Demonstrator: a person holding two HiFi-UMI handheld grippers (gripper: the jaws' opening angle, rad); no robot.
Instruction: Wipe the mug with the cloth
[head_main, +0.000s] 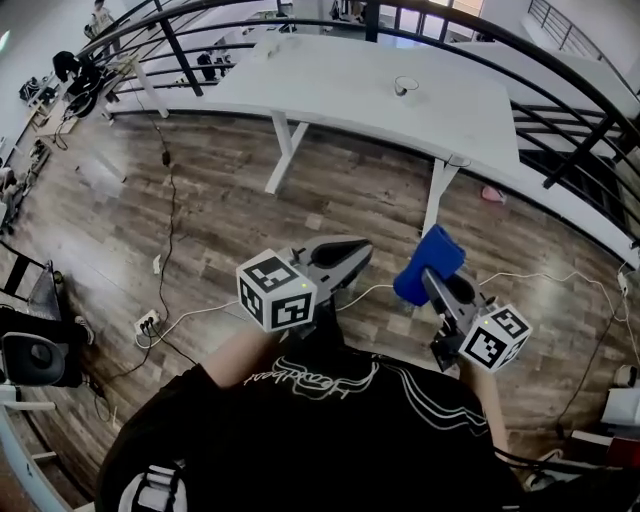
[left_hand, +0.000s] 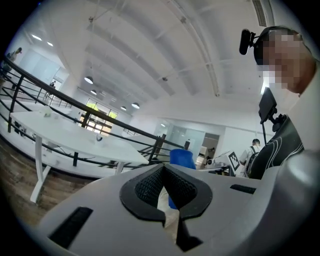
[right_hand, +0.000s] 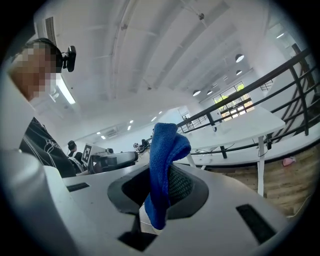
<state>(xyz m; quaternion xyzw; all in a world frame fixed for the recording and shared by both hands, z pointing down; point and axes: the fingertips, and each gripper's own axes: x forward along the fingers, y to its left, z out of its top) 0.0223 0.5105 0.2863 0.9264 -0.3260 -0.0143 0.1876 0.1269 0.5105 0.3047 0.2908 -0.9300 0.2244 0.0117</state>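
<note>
Nearest, over the wooden floor (head_main: 220, 225), the left tongs (head_main: 352, 254) are closed tight with nothing between them. Just to their right, the right tongs (head_main: 432, 278) are clamped on the blue cloth (head_main: 428, 258), which sticks out past their tips. Far beyond, the mug (head_main: 405, 86) stands on the white desk (head_main: 330, 75), toward its right end, well apart from both tongs.

Brown wood planks cover the floor (head_main: 220, 230). A long white surface (head_main: 330, 80) stands on white legs, and a black metal railing (head_main: 372, 22) curves behind it. A thin cable (head_main: 170, 200) trails across the boards towards a power strip (head_main: 147, 322). Overhead, the white ceiling (left_hand: 165, 50) carries round lamps (left_hand: 88, 80), and bright windows (left_hand: 97, 111) glow beyond the rail.
</note>
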